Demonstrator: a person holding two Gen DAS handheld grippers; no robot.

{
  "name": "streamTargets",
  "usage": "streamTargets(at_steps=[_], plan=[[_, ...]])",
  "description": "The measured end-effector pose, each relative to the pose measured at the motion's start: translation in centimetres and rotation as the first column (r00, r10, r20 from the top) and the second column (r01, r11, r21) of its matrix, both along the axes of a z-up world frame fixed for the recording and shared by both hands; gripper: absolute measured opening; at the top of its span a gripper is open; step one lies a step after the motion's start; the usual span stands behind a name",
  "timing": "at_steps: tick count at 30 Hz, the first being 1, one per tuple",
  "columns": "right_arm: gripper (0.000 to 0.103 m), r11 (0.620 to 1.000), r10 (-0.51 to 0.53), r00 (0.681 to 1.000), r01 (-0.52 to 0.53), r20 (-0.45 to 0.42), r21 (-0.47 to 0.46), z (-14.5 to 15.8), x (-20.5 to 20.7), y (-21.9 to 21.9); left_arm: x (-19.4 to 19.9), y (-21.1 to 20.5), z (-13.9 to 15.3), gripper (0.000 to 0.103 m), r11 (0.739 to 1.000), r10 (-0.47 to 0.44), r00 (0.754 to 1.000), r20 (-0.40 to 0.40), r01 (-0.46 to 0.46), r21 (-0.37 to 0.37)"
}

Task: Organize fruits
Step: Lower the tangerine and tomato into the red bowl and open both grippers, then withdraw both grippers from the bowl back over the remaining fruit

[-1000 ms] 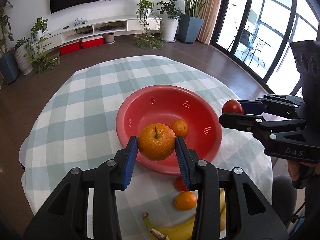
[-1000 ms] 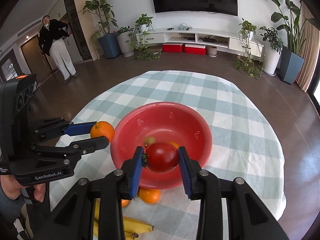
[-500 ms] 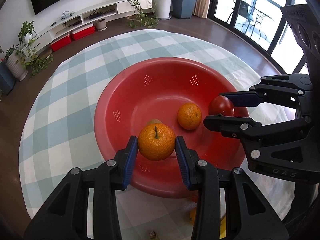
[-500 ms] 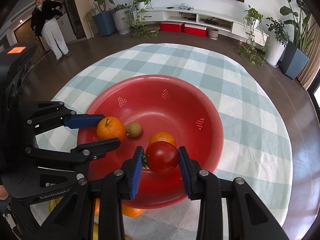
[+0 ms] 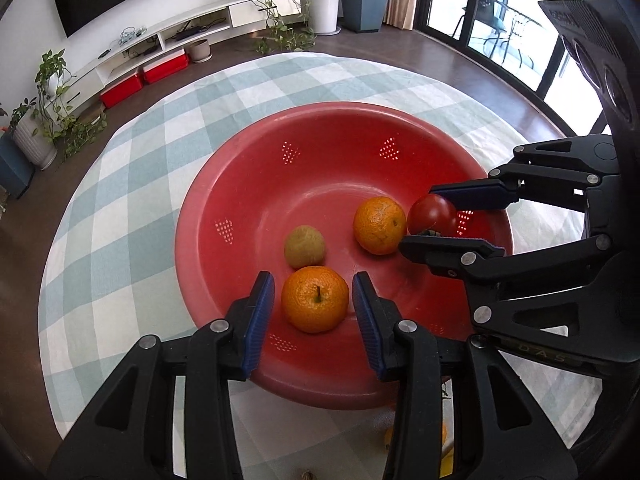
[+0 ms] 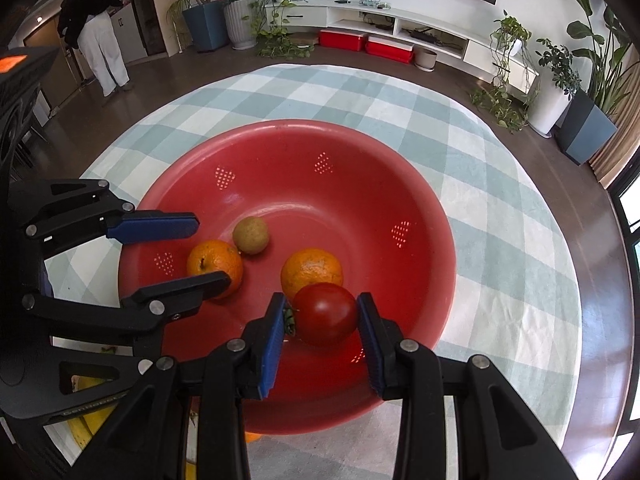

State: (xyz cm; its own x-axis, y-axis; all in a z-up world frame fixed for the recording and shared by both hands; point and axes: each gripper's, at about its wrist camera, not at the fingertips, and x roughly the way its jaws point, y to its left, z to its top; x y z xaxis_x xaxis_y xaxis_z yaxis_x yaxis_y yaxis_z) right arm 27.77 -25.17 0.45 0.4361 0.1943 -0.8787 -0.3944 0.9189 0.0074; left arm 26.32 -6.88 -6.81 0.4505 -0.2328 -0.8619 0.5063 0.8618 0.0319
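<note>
A red bowl (image 5: 328, 152) (image 6: 360, 184) stands on the checked tablecloth. My left gripper (image 5: 314, 304) is open inside the bowl, its pads clear of an orange (image 5: 315, 299) (image 6: 215, 263) that rests on the bowl's near wall. My right gripper (image 6: 322, 320) is shut on a red tomato (image 6: 325, 313) (image 5: 432, 215), low inside the bowl. A second orange (image 5: 379, 225) (image 6: 312, 270) and a small kiwi (image 5: 304, 247) (image 6: 251, 235) lie on the bowl's floor.
The round table's green and white cloth (image 5: 132, 168) surrounds the bowl. A banana (image 6: 86, 424) and another orange (image 5: 390, 436) lie on the near side, mostly hidden by the grippers. A person (image 6: 94, 28) stands far back left.
Both grippers have gone down into the bowl. My left gripper has opened and let the orange go onto the bowl's wall. The right still holds the tomato.
</note>
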Motion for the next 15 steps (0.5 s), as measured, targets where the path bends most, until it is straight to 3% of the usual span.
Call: streamTargets(at_steps=[8,12,15], plan=[[0.039,1.0,-0.007,1.0,0.007,0.019,0.001,0.4,-0.3,-0.2,-0.5,0.4,0.6,0.046,1.0,0.006,1.0,0.018,-0.005,-0.014],[0.049,1.0,-0.023,0.999,0.023,0.041,0.011,1.3,-0.8,-0.7,-1.4,1.1,1.5,0.047,0.999,0.021,0.999,0.031,-0.02,-0.036],[0.059,0.998,-0.046,0.997,0.043,0.069,0.041,2.5,-1.6,-1.5,-2.5,2.0,2.7,0.061,0.998,0.037,0.997,0.06,-0.034,-0.056]])
